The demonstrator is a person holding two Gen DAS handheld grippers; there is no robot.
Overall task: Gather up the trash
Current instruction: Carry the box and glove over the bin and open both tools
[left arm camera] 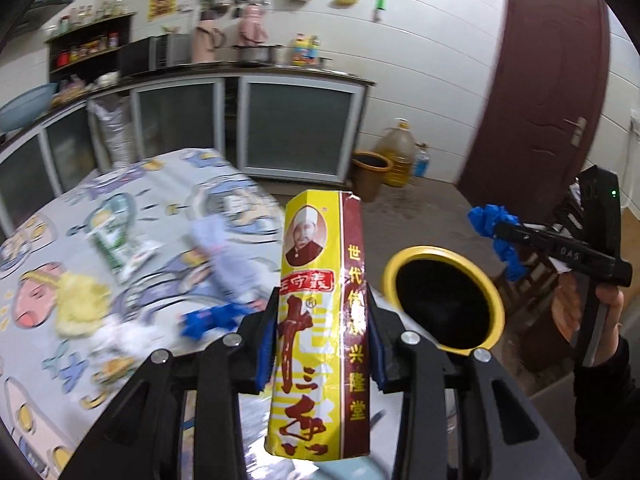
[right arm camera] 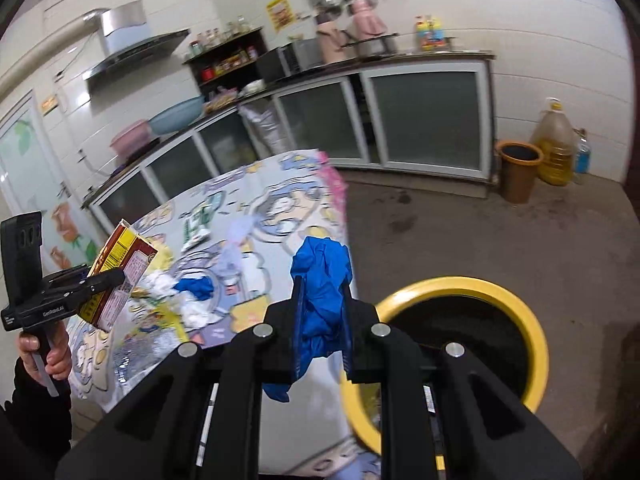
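Note:
My left gripper (left arm camera: 320,332) is shut on a tall yellow and maroon spice box (left arm camera: 320,320), held upright above the table's edge; the same box (right arm camera: 120,276) shows at the left of the right wrist view. My right gripper (right arm camera: 322,312) is shut on a crumpled blue glove (right arm camera: 322,292), which also shows as a blue wad (left arm camera: 494,226) at the right of the left wrist view. A yellow-rimmed bin (left arm camera: 444,304) with a dark inside stands on the floor beside the table, just right of both grippers (right arm camera: 460,344).
A table with a cartoon-print cloth (left arm camera: 120,220) carries more litter: a green and white wrapper (left arm camera: 120,248), a yellow wad (left arm camera: 82,308), white tissue (right arm camera: 160,284) and another blue glove (right arm camera: 196,286). Kitchen cabinets (left arm camera: 296,128), an orange bucket (left arm camera: 370,174) and an oil jug (left arm camera: 396,152) line the wall.

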